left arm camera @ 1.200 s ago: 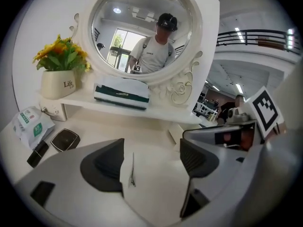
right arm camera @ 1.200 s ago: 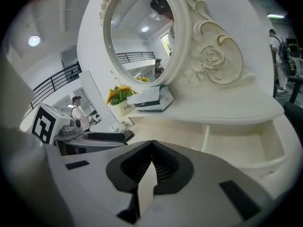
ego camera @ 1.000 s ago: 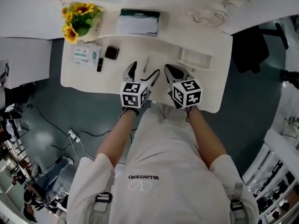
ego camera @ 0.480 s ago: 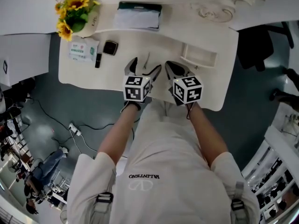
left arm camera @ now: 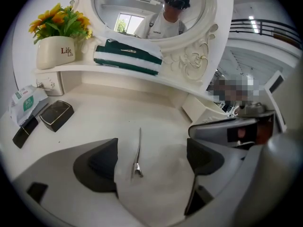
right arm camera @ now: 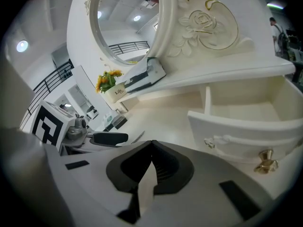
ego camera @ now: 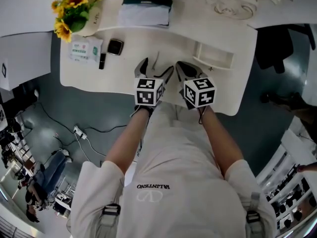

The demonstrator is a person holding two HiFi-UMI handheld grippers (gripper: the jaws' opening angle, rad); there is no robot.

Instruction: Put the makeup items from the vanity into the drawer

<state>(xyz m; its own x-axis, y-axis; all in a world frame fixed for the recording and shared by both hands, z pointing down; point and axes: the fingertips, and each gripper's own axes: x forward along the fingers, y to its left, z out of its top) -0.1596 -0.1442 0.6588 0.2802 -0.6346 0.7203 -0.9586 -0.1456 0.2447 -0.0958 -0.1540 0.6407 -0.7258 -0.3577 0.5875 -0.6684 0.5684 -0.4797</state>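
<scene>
A thin silver hair clip (left arm camera: 138, 152) lies on the white vanity top (left arm camera: 123, 112), directly between the jaws of my left gripper (left arm camera: 150, 160), which is open and holds nothing. The head view shows the same clip (ego camera: 156, 62) just ahead of the left gripper (ego camera: 157, 68). A black compact (ego camera: 115, 46), a small black tube (ego camera: 102, 61) and a pack of wipes (ego camera: 84, 49) sit at the left. To the right stands the small drawer (right arm camera: 246, 112), pulled out and empty inside. My right gripper (right arm camera: 151, 145) is shut on nothing, close beside the left one.
A pot of sunflowers (ego camera: 72, 14) and a folded green and white cloth (ego camera: 144, 11) rest on the raised back shelf under the mirror (left arm camera: 151, 8). The person stands against the vanity's front edge. Cables run over the dark floor at the left.
The head view has drifted a little to the right and down. Both grippers stay at about the same spot near the front edge.
</scene>
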